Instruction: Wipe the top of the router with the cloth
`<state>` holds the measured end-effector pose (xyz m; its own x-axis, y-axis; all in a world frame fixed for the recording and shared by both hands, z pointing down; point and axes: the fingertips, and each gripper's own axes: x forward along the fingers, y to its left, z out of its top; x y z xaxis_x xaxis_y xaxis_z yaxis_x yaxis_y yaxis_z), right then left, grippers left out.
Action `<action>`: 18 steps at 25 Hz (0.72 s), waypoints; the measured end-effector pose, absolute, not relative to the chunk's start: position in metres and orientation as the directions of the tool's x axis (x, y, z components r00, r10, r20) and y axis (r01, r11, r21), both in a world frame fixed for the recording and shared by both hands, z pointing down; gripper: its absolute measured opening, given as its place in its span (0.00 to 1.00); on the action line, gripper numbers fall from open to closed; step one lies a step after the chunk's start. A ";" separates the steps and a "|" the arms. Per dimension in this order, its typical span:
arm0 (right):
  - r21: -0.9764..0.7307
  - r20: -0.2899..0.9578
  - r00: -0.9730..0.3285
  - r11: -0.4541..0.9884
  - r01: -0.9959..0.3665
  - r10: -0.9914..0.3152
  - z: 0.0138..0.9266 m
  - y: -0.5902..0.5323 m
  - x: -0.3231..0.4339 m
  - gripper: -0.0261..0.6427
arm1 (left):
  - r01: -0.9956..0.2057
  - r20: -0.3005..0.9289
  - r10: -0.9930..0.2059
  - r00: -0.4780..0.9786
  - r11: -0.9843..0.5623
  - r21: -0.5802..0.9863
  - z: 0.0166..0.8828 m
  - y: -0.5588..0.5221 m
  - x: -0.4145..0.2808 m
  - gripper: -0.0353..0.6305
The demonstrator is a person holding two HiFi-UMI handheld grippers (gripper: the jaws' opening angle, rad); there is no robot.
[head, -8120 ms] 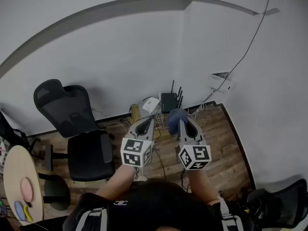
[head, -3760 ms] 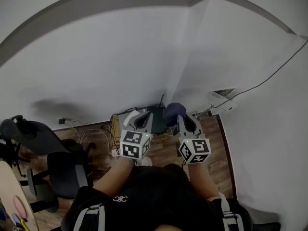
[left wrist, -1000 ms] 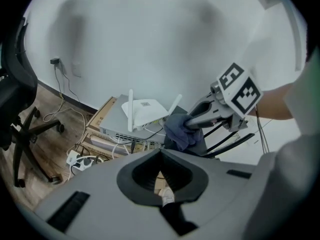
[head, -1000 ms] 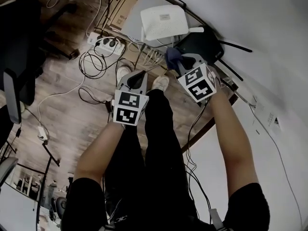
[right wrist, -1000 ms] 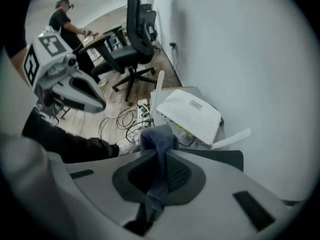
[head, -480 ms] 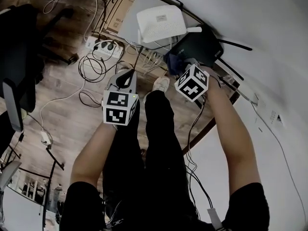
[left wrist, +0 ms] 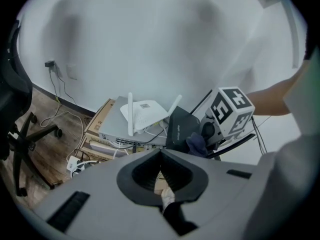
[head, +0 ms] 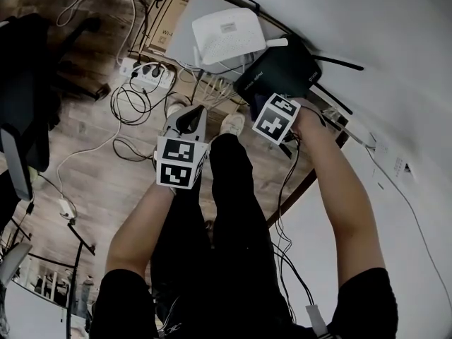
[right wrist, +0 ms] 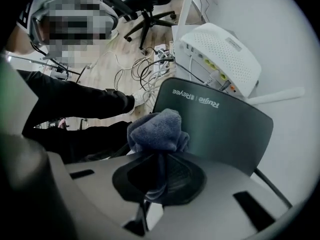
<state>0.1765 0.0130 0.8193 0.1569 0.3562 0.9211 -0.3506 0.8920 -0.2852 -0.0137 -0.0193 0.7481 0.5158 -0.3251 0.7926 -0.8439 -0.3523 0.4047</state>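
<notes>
The black router [head: 281, 68] sits on the floor by the wall, its logo edge toward me; it also shows as a dark slab [right wrist: 220, 126] in the right gripper view. My right gripper [right wrist: 159, 156] is shut on a bunched blue cloth [right wrist: 155, 130], which rests on the router's near edge. From the left gripper view the cloth [left wrist: 196, 143] lies against the router [left wrist: 179, 126] under the right gripper's marker cube [left wrist: 230, 111]. My left gripper [head: 186, 122] hangs shut and holds nothing, left of the router over the floor.
A white router [head: 226, 35] sits on a grey box beside the black one, with a cardboard box [head: 161, 25] behind. A power strip [head: 145, 70] and tangled cables lie on the wood floor. An office chair [head: 21, 83] stands left. My shoe [head: 231, 123] is near the router.
My right gripper has moved forward and down with the cloth, which now rests on the black router's near edge. The left gripper has barely shifted.
</notes>
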 end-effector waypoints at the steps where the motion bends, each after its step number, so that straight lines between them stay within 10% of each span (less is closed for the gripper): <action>1: -0.271 0.926 0.159 0.898 -0.346 0.341 0.820 0.011 0.178 0.05 | -0.845 0.796 -0.322 0.512 -0.357 0.399 0.749 -0.017 -0.016 0.06; 18: -0.039 0.923 0.344 0.928 -0.369 0.176 0.832 -0.047 0.243 0.05 | -0.844 0.798 -0.313 0.515 -0.347 0.408 0.753 -0.008 -0.015 0.05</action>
<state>0.2426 -0.0467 0.8317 0.3436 0.1757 0.9225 -0.3695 0.9284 -0.0392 -0.0153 -0.0080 0.7531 0.5149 -0.3130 0.7980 -0.8441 -0.3473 0.4084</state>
